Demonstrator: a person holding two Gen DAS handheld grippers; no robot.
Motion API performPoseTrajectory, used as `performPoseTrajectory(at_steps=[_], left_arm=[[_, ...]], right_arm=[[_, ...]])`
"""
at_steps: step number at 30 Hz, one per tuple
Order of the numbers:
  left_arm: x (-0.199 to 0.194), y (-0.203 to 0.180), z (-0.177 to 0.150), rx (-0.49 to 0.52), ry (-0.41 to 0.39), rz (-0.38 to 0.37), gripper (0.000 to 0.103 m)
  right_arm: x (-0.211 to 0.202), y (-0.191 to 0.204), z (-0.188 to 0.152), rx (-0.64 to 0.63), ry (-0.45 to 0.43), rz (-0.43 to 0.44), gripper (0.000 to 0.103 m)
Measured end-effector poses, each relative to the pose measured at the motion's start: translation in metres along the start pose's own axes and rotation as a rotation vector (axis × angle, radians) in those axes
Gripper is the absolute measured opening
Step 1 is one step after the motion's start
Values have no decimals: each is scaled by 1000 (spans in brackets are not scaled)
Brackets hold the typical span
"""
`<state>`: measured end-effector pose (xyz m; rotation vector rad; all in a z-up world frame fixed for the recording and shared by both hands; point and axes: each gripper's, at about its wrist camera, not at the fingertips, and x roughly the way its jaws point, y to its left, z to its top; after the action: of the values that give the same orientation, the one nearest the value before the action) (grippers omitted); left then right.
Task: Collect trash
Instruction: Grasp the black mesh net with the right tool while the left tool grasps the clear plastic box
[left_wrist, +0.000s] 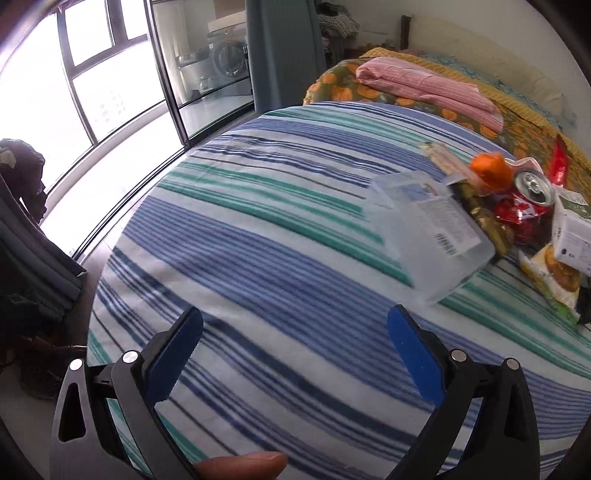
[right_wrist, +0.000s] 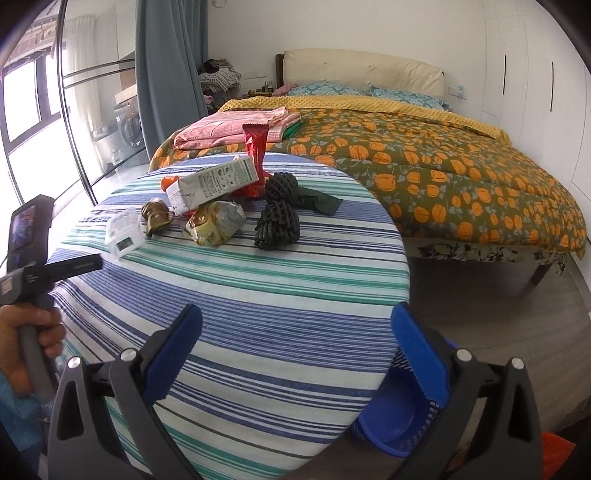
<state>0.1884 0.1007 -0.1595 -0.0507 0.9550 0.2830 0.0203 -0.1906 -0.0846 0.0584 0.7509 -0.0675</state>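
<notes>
1. Judging from the pile on the striped tablecloth, the collection is taken as barely begun: all the visible trash lies on the cloth and nothing is held.
2. The left gripper is seen with its blue pads wide apart and empty, near the clear plastic box.
3. The right gripper is likewise spread apart and empty, well short of the pile.
4. Beside the clear plastic box, a crushed red can, an orange wrapper and a white carton are heaped together.
5. Beyond the carton, a red snack packet stands upright; two black foam nets and a crumpled snack bag lie nearby.
6. A blue basket sits on the floor below the cloth's edge; no trash can be made out in its visible part, so every piece appears left to be moved.
</notes>
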Motion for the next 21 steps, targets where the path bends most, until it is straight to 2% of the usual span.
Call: performPoseTrajectory(at_steps=[4, 6, 9, 11, 14, 17, 19, 21], left_arm=[[7, 16, -7, 10, 48, -70, 99], [4, 15, -11, 23, 20, -73, 99], [3, 14, -15, 26, 13, -83, 99], [3, 15, -15, 26, 14, -90, 99], [3, 15, -15, 26, 14, -92, 99], [3, 15, -15, 28, 13, -88, 99], [2, 16, -16, 27, 13, -88, 99], [2, 16, -16, 28, 12, -88, 99]], right_arm=[[29, -5, 6, 22, 31, 16, 98], [54, -14, 13, 58, 74, 20, 98], [92, -31, 32, 159, 135, 96, 98], [115, -34, 48, 181, 160, 145, 97], [137, -29, 71, 156, 167, 200, 79], [157, -22, 84, 121, 175, 208, 76], [167, -18, 87, 109, 195, 226, 64], [174, -15, 86, 92, 217, 255, 45]])
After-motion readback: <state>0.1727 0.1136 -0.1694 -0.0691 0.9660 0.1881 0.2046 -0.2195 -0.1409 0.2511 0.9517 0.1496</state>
